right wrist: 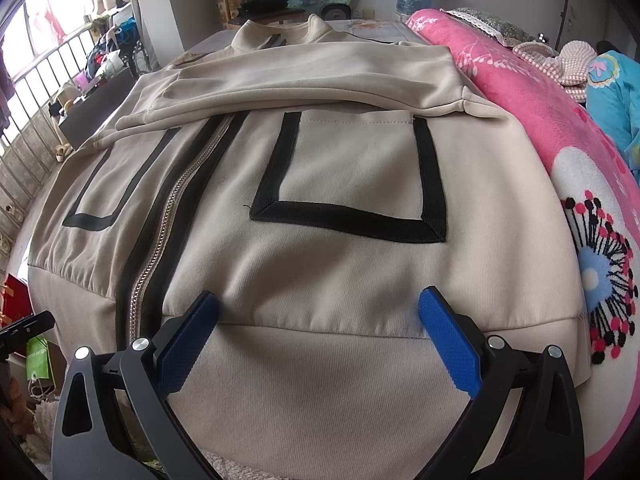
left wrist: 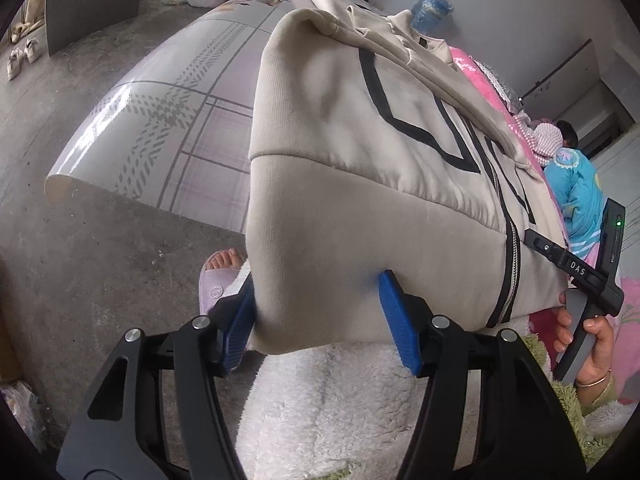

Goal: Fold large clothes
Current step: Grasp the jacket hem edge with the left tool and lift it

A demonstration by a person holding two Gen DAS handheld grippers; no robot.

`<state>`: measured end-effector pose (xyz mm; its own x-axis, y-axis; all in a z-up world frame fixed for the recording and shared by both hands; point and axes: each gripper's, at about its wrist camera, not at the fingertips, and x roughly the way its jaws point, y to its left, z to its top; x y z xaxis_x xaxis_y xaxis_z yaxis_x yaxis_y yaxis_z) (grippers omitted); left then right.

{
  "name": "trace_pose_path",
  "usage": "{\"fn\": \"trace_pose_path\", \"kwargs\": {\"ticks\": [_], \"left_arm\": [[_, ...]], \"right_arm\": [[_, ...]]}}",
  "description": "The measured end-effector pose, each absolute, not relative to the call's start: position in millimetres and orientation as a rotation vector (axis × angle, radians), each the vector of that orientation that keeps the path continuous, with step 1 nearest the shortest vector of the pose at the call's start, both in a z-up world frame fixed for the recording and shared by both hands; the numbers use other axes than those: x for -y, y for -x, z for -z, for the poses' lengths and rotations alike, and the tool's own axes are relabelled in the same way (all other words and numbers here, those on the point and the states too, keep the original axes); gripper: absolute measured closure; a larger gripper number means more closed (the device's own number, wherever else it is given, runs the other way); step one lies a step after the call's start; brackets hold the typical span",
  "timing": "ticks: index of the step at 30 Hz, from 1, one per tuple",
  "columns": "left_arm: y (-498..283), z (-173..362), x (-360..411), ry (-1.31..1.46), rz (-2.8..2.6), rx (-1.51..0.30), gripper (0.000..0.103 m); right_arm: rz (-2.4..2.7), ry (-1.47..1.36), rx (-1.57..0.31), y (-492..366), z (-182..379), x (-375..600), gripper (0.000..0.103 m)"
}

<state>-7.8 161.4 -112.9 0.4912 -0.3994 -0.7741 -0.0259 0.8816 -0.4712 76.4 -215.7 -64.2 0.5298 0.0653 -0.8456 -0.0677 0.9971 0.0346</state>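
A beige zip jacket [right wrist: 320, 240] with black trim lies face up on the bed, one sleeve [right wrist: 300, 76] folded across its chest. In the right wrist view my right gripper [right wrist: 318, 320] stands open over the wide waistband, right of the zipper [right wrist: 160, 240], and the band lies flat under its blue fingers [right wrist: 188, 340]. In the left wrist view the jacket's [left wrist: 360, 140] left hem corner hangs off the edge between the blue fingers [left wrist: 400, 320] of my left gripper [left wrist: 320, 320], whose jaws stand apart at either side of the corner. A hand [left wrist: 592, 340] holds the right gripper's black body at that view's right.
A pink flowered blanket [right wrist: 540, 120] lies along the jacket's right side, with a person in blue [left wrist: 580, 192] beyond it. A patterned glossy cover [left wrist: 160, 120] shows left of the jacket. A slippered foot [left wrist: 220, 272] stands on the concrete floor. White fleece [left wrist: 340, 400] fills the area below the gripper.
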Motion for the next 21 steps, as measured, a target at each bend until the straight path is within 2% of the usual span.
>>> {"fn": "trace_pose_path", "kwargs": {"ticks": [5,7,10,14,16,21], "left_arm": [[9,113,-165,0.508,0.264,-1.023,0.047],[14,107,-163,0.489,0.271,-1.008,0.058],[25,93,-156,0.436,0.29,-0.99,0.065],[38,72,-149,0.37,0.299,-0.952,0.07],[41,61,-145,0.337,0.291,-0.931,0.079],[37,46,-127,0.207,0.241,-0.907,0.089]], "right_arm": [[-0.078,0.001,-1.004,-76,64,216,0.006],[-0.078,0.001,-1.004,-76,64,216,0.006],[-0.076,0.0,-1.002,-76,64,215,0.006],[-0.074,-0.003,-0.994,-75,64,215,0.006],[-0.073,-0.004,-0.993,-74,64,215,0.006],[-0.082,0.0,-0.996,-75,64,215,0.006]]}}
